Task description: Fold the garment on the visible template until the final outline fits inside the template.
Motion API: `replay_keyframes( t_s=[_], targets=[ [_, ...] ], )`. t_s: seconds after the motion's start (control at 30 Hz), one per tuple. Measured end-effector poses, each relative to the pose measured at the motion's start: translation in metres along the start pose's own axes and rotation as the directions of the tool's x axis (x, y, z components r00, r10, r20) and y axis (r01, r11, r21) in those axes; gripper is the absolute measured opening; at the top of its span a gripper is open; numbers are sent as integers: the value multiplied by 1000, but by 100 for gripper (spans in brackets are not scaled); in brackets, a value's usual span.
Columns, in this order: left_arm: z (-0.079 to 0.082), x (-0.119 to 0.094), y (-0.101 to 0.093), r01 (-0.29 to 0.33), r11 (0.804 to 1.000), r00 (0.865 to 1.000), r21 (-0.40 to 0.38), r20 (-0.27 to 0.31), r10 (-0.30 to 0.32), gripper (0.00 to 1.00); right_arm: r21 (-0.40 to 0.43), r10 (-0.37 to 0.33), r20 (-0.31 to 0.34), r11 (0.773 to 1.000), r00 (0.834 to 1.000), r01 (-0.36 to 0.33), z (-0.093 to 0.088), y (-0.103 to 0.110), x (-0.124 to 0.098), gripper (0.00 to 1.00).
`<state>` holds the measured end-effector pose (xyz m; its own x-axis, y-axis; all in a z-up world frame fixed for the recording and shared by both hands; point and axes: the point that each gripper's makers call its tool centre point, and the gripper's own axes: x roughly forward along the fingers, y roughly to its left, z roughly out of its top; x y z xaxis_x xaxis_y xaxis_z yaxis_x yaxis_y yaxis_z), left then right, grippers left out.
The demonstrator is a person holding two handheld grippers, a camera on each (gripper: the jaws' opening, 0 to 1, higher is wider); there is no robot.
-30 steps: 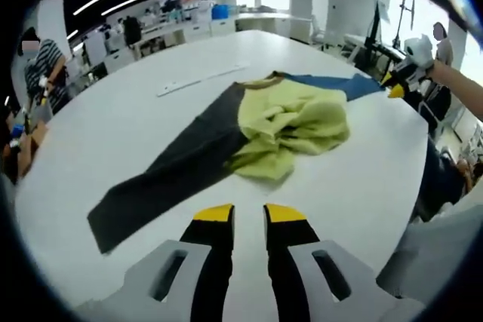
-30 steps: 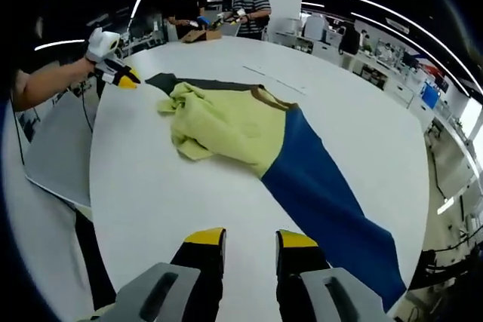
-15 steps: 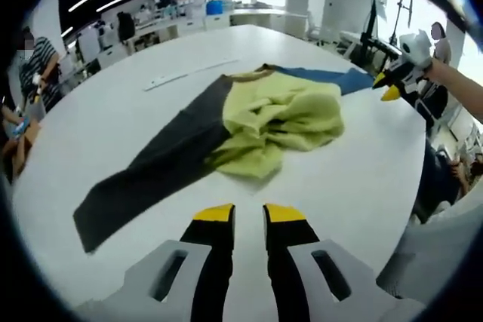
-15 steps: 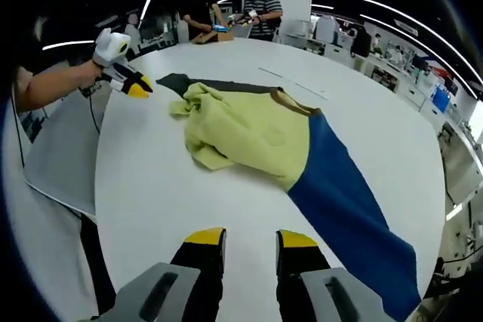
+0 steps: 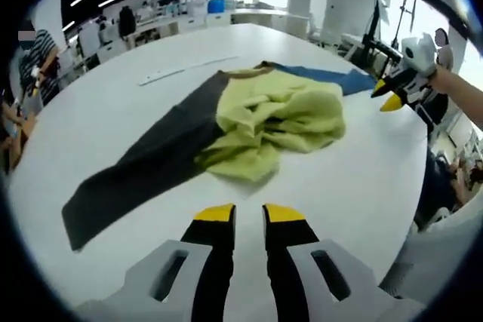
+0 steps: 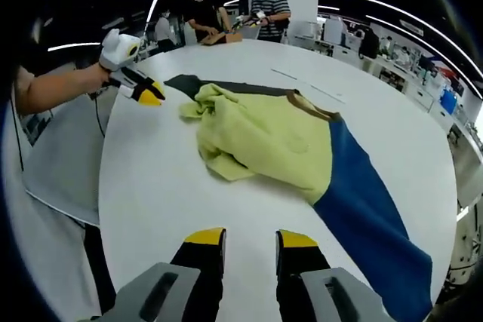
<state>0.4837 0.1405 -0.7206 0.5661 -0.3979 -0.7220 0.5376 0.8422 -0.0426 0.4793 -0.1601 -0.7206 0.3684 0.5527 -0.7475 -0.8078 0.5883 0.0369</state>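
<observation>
A long-sleeved garment lies on the white table point(image 5: 362, 186). Its yellow-green body point(image 5: 279, 122) is crumpled in a heap. A dark grey sleeve point(image 5: 143, 167) stretches toward the left and a blue sleeve point(image 5: 332, 77) runs behind toward the right. My left gripper point(image 5: 249, 215) hovers over bare table in front of the heap, slightly open and holding nothing. My right gripper point(image 6: 250, 239) is open over bare table, short of the yellow body point(image 6: 264, 133) and blue sleeve point(image 6: 370, 216). The right gripper point(image 5: 389, 99) hangs at the blue sleeve's end. The left gripper point(image 6: 147, 94) is near the dark sleeve point(image 6: 219, 87).
A thin pale strip point(image 5: 185, 71) lies on the table beyond the garment. People stand at benches past the far edge, one in a striped shirt point(image 6: 266, 5). The table's rim point(image 6: 106, 209) drops off at the left of the right gripper view.
Both cameras have shifted a little, so the garment sits slightly differently in each view. Each gripper, seen from the other view, has drawn closer to the garment. The garment has not moved.
</observation>
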Motion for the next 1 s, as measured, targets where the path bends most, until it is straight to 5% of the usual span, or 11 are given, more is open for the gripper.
replay_keyframes(
  t_s=[1.0],
  targets=[
    [4, 40, -10, 22, 999, 1000, 30, -19, -21, 12, -5, 43, 13, 999, 999, -43, 17, 17, 38, 21]
  ],
)
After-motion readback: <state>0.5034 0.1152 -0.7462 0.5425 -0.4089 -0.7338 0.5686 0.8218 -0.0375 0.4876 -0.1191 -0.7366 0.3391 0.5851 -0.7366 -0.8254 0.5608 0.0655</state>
